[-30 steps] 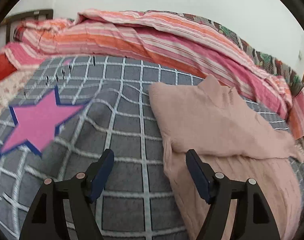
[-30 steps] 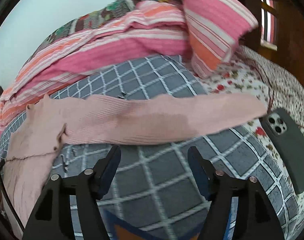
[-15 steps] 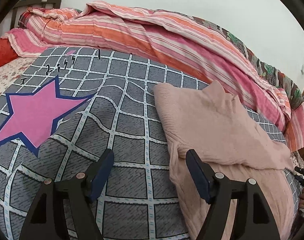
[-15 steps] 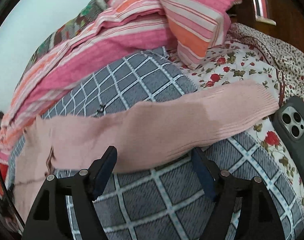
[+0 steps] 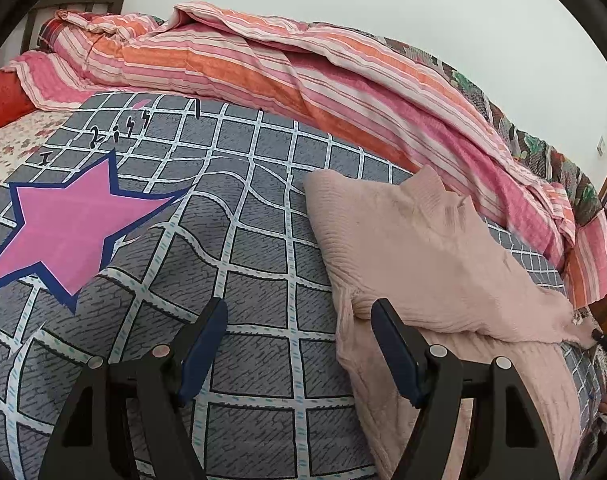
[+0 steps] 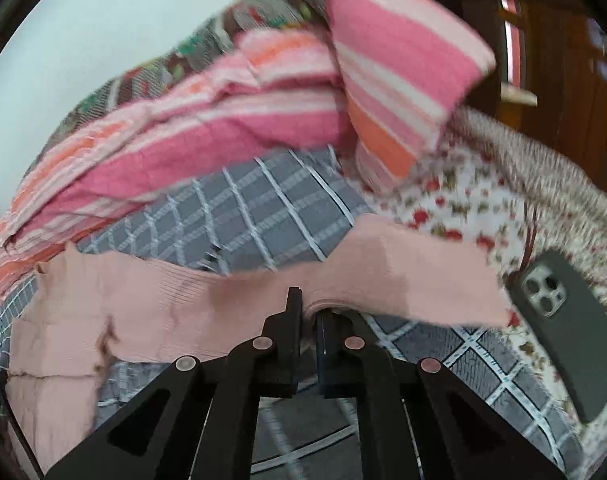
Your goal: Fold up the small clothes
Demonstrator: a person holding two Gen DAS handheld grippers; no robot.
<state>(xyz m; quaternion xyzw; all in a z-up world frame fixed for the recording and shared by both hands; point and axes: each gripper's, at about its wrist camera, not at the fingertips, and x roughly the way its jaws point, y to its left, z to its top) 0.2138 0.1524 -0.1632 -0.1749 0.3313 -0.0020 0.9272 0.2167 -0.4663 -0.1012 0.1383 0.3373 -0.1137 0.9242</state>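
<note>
A pale pink knit sweater (image 5: 419, 248) lies on a grey checked blanket (image 5: 247, 216), with one sleeve folded across its body. My left gripper (image 5: 299, 328) hovers open over the blanket at the sweater's left edge, and nothing sits between its fingers. In the right wrist view the other sleeve (image 6: 383, 280) stretches out to the right. My right gripper (image 6: 309, 312) is shut on that sleeve's near edge, and the knit bunches up between the pads. Its tip (image 5: 595, 336) shows at the right edge of the left wrist view.
A striped pink and orange quilt (image 5: 303, 68) is heaped along the back of the bed. A striped pillow (image 6: 399, 64) lies at the right, and a dark phone (image 6: 563, 320) rests on the floral sheet (image 6: 463, 188) beside the sleeve's cuff. A pink star (image 5: 71, 224) marks the blanket's left part.
My right gripper moved forward over the sleeve and shut on its near edge. The left gripper stayed open and barely shifted.
</note>
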